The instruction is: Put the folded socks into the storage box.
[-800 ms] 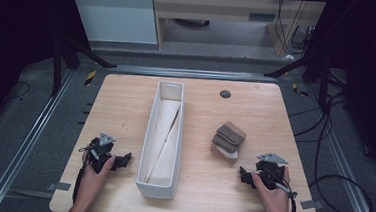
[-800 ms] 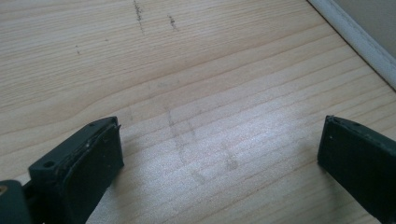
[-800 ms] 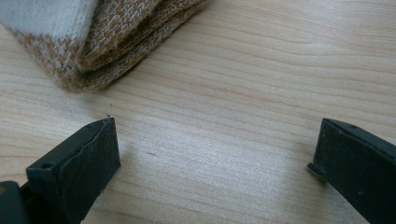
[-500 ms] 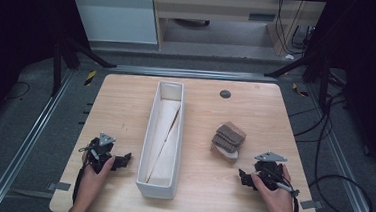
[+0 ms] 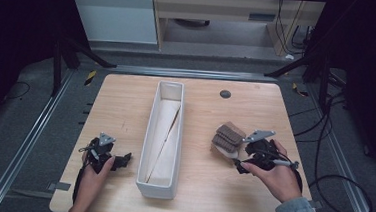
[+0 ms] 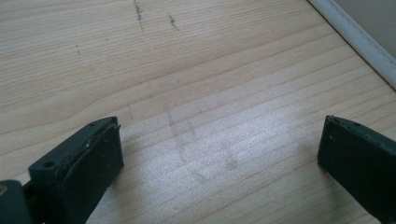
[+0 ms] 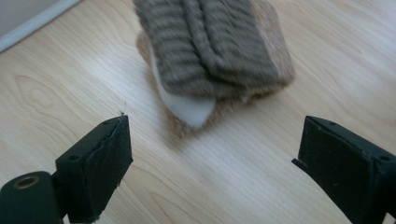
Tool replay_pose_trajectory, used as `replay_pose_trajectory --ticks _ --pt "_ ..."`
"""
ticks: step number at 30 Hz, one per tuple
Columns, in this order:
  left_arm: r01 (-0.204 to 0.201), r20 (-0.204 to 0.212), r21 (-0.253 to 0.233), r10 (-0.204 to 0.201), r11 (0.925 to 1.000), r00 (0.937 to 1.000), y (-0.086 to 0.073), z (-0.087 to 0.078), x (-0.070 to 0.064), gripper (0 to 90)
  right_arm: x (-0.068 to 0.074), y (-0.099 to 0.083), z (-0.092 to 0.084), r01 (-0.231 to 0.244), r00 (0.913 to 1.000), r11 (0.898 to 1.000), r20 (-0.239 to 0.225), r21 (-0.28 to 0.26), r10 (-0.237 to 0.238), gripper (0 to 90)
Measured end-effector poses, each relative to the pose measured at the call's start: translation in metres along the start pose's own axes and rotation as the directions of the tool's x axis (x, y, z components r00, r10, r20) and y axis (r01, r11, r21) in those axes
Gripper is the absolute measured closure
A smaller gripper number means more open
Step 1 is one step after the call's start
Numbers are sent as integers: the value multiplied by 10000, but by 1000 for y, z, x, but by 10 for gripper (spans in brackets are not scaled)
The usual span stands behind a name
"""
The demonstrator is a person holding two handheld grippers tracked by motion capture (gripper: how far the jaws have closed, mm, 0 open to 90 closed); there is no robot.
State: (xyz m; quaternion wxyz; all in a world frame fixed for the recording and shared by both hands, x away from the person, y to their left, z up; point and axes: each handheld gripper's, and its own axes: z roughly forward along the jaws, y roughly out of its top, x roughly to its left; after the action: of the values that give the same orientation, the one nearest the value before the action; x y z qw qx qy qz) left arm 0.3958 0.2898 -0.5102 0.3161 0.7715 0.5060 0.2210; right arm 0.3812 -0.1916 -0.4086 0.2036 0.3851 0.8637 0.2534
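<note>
A folded brown knitted bundle is seen lying on the wooden counter just ahead of the right tongs, whose jaws are spread wide with nothing held. Its long axis runs away from the tongs, a white end pointing back toward them. The left tongs are held wide open over bare counter beside a long white tray.

Tray: long white trough at the table's centre, running 12 to 6 o'clock; a thin stick lies inside.
Table: light wood.
Dark disc: toward 1 o'clock.
</note>
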Motion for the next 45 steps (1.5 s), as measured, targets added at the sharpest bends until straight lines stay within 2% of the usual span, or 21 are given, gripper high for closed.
replay_pose_trajectory --ticks 2,3,4,5,7,10,16,23,31,37,39,40,41,42,45 --pt "4 0 -4 -4 10000 10000 0 0 0 0 4 16 0 517 9986 9986 -118 138 -516 117" --pt "1 0 -1 -1 10000 10000 0 0 0 0 4 16 0 517 9986 9986 -118 138 -516 117" --pt "0 1 1 0 10000 10000 0 0 0 0 6 26 1 778 9966 9968 -268 168 -773 115" --pt "0 1 1 0 10000 10000 0 0 0 0 6 26 1 778 9966 9968 -268 168 -773 115" --pt "-3 1 1 3 10000 10000 0 0 0 0 8 39 5 1131 9929 9933 -393 222 -1122 114" --pt "7 1 -7 -7 10000 10000 0 0 0 0 10 49 11 1332 9896 9906 -597 324 -1311 112" --pt "-17 -5 -3 17 10000 10000 0 0 0 0 11 61 26 1725 9833 9828 -696 653 -1680 118" --pt "0 -1 0 0 10000 10000 0 0 0 0 9 62 42 1786 9821 9806 -759 811 -1726 135" --pt "1 -1 -3 -1 10000 10000 0 0 0 0 7 58 61 1956 9784 9735 -907 1186 -1856 152" --pt "0 0 -2 0 10000 10000 0 0 0 0 8 53 72 2076 9768 9670 -844 1475 -1968 182" --pt "0 0 1 0 10000 10000 0 0 0 0 8 51 76 2258 9730 9623 -827 1515 -2153 205" --pt "1 1 0 -1 10000 10000 0 0 0 0 9 48 79 2436 9695 9552 -707 1680 -2348 220" --pt "1 1 0 -1 10000 10000 0 0 0 0 9 48 79 2436 9695 9552 -707 1680 -2348 220" --pt "4 -1 -3 -4 10000 10000 0 0 0 0 9 47 80 2583 9660 9504 -582 1730 -2520 256" --pt "2 0 0 -2 10000 10000 0 0 0 0 8 47 79 2607 9654 9503 -560 1700 -2548 304"
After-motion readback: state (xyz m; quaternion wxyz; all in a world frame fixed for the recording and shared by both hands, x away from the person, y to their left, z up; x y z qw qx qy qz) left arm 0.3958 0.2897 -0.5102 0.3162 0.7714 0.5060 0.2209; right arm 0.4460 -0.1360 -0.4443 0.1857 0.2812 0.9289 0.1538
